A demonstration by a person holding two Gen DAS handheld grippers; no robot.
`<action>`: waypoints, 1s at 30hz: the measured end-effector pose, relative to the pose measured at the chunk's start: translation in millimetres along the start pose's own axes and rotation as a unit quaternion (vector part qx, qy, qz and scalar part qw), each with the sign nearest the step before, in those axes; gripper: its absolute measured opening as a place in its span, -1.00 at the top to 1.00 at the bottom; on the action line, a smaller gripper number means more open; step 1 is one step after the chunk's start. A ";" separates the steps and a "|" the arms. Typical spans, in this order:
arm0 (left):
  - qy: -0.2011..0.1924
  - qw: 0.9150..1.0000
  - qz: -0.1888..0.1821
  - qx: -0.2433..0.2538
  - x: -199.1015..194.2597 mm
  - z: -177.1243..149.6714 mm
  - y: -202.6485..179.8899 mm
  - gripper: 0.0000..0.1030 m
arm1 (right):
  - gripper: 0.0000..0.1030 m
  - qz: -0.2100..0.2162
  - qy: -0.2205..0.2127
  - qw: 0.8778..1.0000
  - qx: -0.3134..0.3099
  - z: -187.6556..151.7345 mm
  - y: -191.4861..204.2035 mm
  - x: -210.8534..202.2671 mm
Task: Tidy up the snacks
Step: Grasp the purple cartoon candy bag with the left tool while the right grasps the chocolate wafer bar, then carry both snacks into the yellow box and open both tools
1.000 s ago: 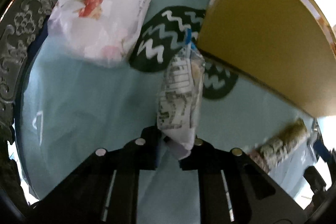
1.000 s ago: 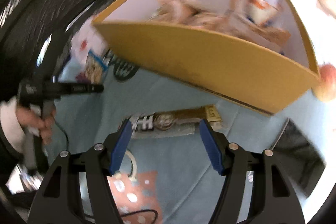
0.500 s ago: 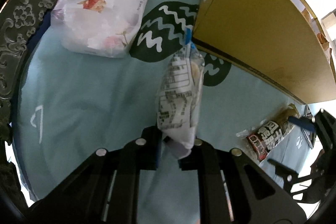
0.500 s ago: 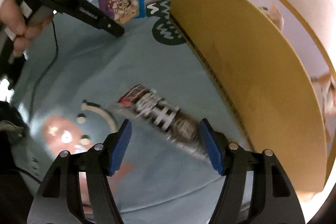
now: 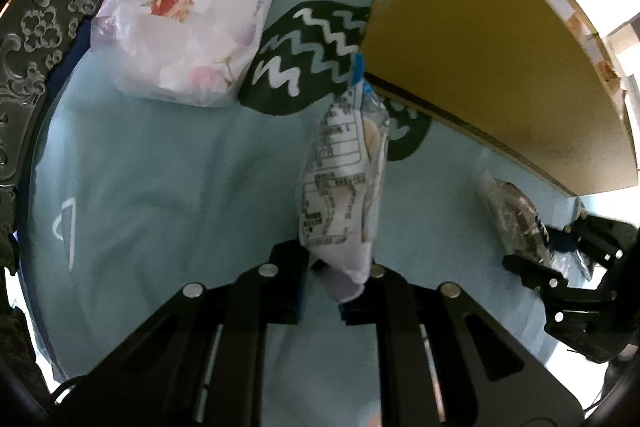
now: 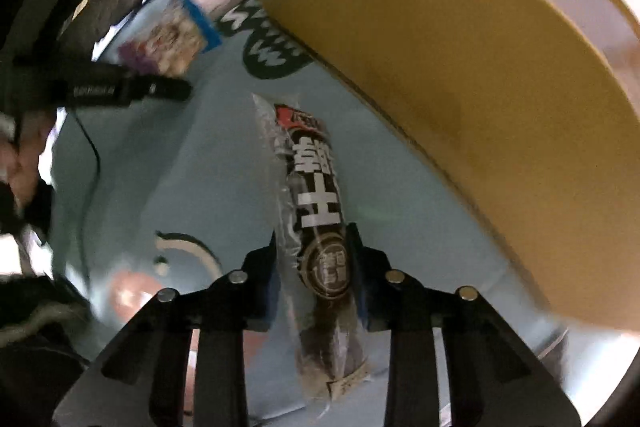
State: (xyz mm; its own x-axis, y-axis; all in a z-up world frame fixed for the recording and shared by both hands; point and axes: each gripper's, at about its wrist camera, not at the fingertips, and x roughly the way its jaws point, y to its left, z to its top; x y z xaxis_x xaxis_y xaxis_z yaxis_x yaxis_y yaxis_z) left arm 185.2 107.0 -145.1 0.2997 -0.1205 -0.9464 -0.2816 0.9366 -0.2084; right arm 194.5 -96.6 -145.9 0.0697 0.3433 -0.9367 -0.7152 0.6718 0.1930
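My right gripper has just closed its fingers around the long dark snack bar, which half a second ago lay loose between them on the blue cloth. My left gripper stays clamped on the small white packet. Both can go into the yellow box beside them.

Domestic setting, apparently a bed: patterned light-blue bedsheet, ornate dark headboard, floral plastic bag, snack-filled cardboard box
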 end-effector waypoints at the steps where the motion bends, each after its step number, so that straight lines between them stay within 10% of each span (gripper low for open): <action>1: -0.003 1.000 -0.003 0.003 -2.8 -0.9 -1.7 0.79 | 0.42 0.012 -0.005 1.000 0.021 -6.5 -0.4 -4.3; 9: -0.018 1.000 -0.014 0.018 -30.2 -12.2 -6.5 0.79 | 0.42 0.091 -0.052 0.984 0.144 -39.8 2.2 -40.0; 30: -0.132 0.981 -0.082 0.119 -141.0 27.8 -124.6 0.79 | 0.42 0.078 -0.282 0.921 0.259 -20.6 -53.0 -183.0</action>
State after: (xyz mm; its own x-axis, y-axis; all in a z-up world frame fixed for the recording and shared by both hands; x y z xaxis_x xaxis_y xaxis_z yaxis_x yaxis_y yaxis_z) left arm 203.3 16.5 21.2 0.5579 -0.2161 -0.8013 0.0009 0.9657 -0.2598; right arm 205.4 -208.6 9.3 0.4487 0.6494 -0.6139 -0.3293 0.7588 0.5620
